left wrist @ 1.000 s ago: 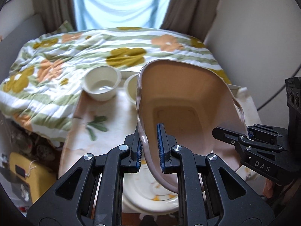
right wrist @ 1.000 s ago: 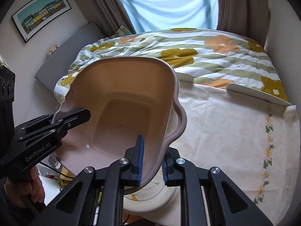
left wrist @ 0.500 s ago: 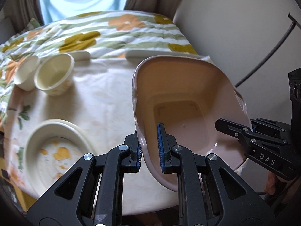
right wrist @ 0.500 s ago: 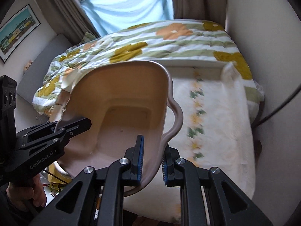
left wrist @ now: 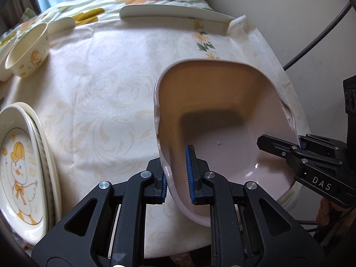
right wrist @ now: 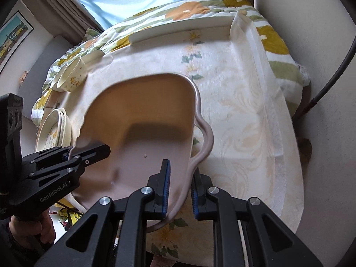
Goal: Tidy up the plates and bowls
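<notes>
The pink basin (left wrist: 222,120) is held tilted over the right side of the bench (left wrist: 106,84), its far rim near the cloth. The left tool (left wrist: 176,173) is clenched on the basin's left wall, one blue pad inside and one outside. The right tool (right wrist: 179,187) grips the right rim beside the wavy handle in the same way.

A wide stretch of bare cloth lies left of the basin and beyond it up to the raised white rail (left wrist: 173,13) at the far edge. On the right the cloth drops off close to the wall (left wrist: 300,11).

The basin holds nothing but a tiny speck on its floor. At the near left edge sits a stack of plates (left wrist: 22,166) with a duck picture. At the far left corner stands a small bowl (left wrist: 27,55), seemingly empty, though its inside is only partly in view.
</notes>
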The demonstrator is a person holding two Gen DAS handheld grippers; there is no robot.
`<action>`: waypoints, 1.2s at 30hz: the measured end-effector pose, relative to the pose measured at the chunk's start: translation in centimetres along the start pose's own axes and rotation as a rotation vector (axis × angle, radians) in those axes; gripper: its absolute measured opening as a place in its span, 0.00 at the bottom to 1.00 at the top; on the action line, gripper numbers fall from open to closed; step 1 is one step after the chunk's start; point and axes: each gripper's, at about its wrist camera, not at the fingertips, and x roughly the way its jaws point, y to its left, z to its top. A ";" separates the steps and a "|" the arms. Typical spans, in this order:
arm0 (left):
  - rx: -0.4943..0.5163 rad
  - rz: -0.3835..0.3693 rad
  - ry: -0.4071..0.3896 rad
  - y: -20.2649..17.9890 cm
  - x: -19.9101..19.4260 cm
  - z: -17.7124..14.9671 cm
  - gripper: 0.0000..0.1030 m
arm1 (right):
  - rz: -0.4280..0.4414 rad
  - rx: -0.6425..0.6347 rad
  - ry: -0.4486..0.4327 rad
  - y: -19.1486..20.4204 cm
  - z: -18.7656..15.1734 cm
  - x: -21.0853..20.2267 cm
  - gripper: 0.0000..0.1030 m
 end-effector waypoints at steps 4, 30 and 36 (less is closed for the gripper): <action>0.017 0.009 -0.002 -0.2 0.1 0.1 0.12 | 0.024 0.019 -0.007 -0.5 -0.3 0.4 0.15; 0.060 0.098 -0.085 -0.3 -4.1 0.7 0.74 | 0.115 0.176 -0.113 -2.5 -0.7 -2.8 0.88; 0.034 0.124 -0.126 -0.5 -8.4 0.5 0.74 | 0.128 0.160 -0.170 -2.1 -1.0 -6.6 0.93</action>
